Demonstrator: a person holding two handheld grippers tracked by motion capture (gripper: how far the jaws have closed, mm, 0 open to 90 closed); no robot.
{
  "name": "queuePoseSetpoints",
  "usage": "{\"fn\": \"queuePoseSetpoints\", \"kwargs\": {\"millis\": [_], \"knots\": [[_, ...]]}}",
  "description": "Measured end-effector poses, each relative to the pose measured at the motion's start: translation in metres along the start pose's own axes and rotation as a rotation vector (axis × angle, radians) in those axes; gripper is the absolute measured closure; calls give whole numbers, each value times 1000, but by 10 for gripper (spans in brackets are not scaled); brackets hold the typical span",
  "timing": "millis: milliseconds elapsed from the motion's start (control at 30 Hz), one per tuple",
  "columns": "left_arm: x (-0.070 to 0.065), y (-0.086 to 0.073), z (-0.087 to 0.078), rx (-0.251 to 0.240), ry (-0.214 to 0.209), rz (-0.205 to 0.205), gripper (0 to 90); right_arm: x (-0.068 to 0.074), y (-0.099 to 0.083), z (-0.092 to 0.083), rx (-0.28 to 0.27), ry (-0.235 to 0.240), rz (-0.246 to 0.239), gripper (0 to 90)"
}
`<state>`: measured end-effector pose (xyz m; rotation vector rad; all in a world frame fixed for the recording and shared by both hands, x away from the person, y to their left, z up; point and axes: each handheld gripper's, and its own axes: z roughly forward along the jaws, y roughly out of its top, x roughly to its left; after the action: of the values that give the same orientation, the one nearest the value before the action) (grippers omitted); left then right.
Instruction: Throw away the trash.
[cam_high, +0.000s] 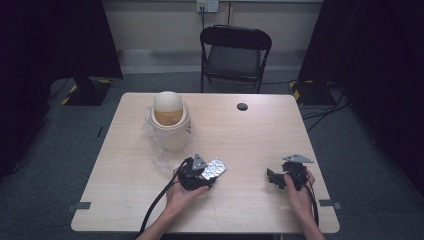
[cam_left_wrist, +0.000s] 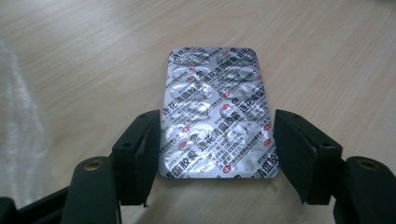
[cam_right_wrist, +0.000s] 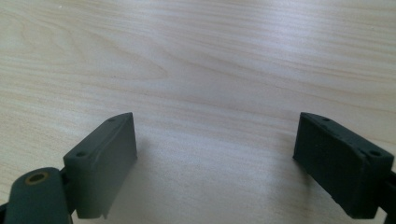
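A silver foil blister pack of pills (cam_left_wrist: 217, 109), printed with dark and red characters, sits between the jaws of my left gripper (cam_left_wrist: 217, 140). Both jaws press against its long edges. In the high view the blister pack (cam_high: 215, 168) tilts up from the left gripper (cam_high: 209, 173), low over the table's front middle. My right gripper (cam_high: 274, 178) is at the front right, a hand's width from the pack. Its jaws stand wide apart over bare wood, and the right gripper (cam_right_wrist: 215, 154) has nothing between them.
A cream pot with a domed lid (cam_high: 170, 118) stands at the back left on crumpled clear plastic (cam_high: 165, 157). That plastic (cam_left_wrist: 18, 130) lies just left of the left gripper. A small black disc (cam_high: 242, 106) lies near the table's far edge. A folding chair (cam_high: 235, 50) stands behind the table (cam_high: 250, 135).
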<state>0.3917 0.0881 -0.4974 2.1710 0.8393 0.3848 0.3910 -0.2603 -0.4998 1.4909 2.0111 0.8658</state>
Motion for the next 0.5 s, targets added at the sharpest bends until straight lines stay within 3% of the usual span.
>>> {"fn": "queuePoseSetpoints", "kwargs": {"millis": [333, 500], "knots": [[2, 6, -12, -45, -26, -10, 342, 0, 0, 0, 0, 0, 0, 122], [1, 9, -24, -66, -21, 14, 342, 0, 0, 0, 0, 0, -1, 123]]}}
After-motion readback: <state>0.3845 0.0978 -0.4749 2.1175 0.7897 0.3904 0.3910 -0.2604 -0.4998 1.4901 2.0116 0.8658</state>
